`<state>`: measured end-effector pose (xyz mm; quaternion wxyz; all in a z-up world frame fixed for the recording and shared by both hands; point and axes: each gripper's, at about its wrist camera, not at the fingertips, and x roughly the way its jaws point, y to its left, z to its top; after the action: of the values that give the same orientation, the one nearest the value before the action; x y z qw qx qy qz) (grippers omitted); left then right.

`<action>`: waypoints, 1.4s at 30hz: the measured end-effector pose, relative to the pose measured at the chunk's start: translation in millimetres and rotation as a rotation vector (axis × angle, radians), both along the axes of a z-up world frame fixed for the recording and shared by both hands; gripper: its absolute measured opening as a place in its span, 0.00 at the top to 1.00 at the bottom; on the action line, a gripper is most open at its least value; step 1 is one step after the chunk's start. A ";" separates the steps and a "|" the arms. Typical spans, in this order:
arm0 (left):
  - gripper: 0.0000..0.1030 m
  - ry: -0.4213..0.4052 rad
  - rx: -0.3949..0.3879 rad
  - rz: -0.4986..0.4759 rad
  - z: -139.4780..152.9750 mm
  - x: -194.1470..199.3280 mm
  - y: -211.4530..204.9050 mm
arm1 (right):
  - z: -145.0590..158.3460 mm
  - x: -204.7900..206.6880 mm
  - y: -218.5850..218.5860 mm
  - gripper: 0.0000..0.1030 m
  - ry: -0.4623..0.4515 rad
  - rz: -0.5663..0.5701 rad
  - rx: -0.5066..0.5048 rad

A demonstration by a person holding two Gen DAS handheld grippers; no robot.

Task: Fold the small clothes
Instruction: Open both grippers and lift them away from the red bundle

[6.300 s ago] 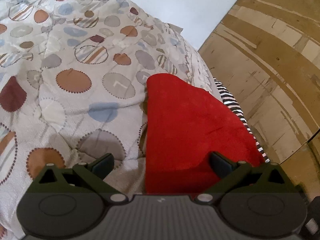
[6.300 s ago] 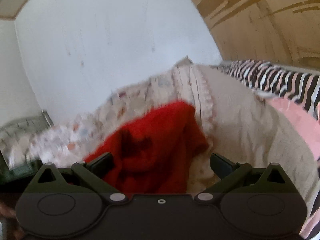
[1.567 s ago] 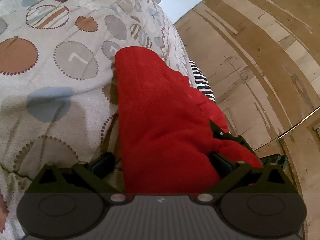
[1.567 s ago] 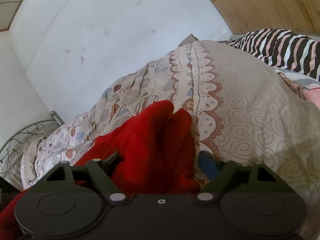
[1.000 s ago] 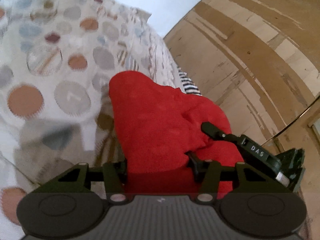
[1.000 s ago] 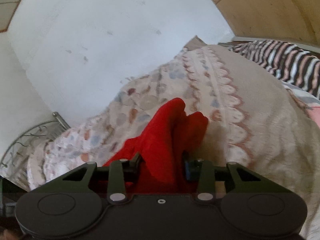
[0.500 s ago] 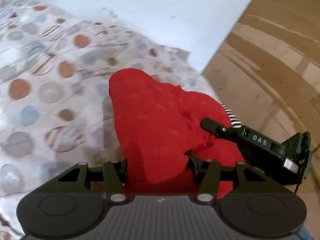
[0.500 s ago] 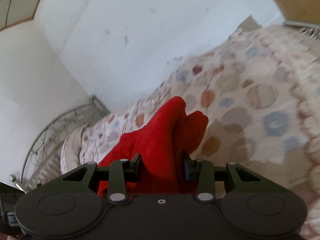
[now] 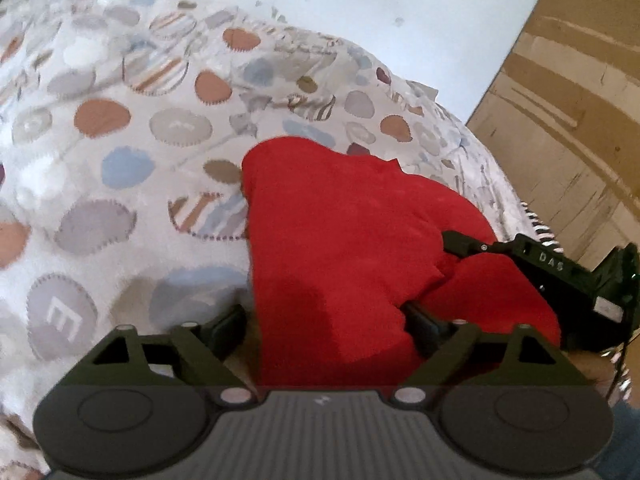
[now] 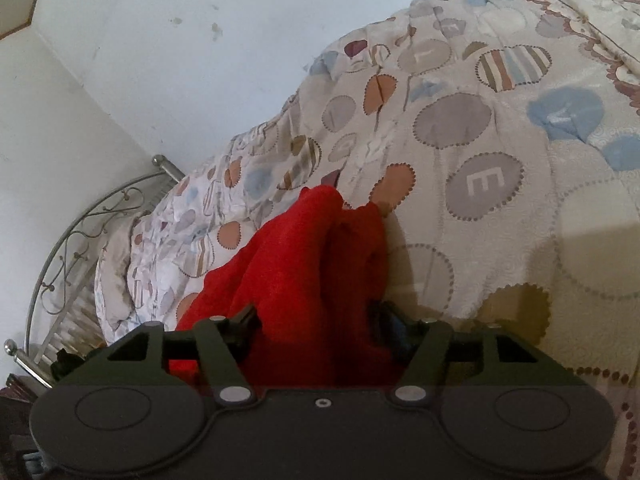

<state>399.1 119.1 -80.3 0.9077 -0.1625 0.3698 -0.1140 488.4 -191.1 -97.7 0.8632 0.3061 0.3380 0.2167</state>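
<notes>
A folded red cloth (image 9: 340, 240) lies bunched on the spotted quilt (image 9: 120, 120). My left gripper (image 9: 326, 320) straddles its near end. Its jaws are opening: the left finger stands just clear of the cloth's edge and the right finger is tucked under a fold. In the right wrist view the same red cloth (image 10: 304, 248) fills the gap of my right gripper (image 10: 314, 314), whose jaws are also opening and stand wider than the bunch they held. One of the right gripper's fingers (image 9: 464, 240) rests on the cloth's right side in the left wrist view.
The quilt (image 10: 480, 140) covers a bed that runs to a curled metal bed frame (image 10: 80, 220) at the left. A white wall (image 9: 360, 0) stands behind, a wooden wall (image 9: 568, 100) to the right. Striped fabric (image 9: 540, 228) peeks out beside the red cloth.
Both grippers carried the pinched red cloth across the bed and lowered it onto the spotted quilt. Their jaws, narrow on the cloth before, now stand wider.
</notes>
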 end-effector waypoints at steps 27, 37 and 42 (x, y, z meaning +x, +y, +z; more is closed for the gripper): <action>0.00 -0.299 0.236 0.141 153.6 -140.0 -28.1 | 158.8 -174.6 -0.8 0.00 -0.400 -0.124 -0.310; 0.00 -0.369 0.275 0.186 160.0 -225.1 -33.8 | 179.5 -273.8 -5.3 0.00 -0.510 -0.178 -0.379; 0.00 -0.381 0.288 0.195 151.8 -263.6 -34.7 | 173.3 -320.7 -6.2 0.00 -0.546 -0.201 -0.407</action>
<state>135.6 84.4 71.5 0.9814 -0.0419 0.1873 -0.0008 167.7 -197.4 75.5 0.9820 0.0903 0.0995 0.1326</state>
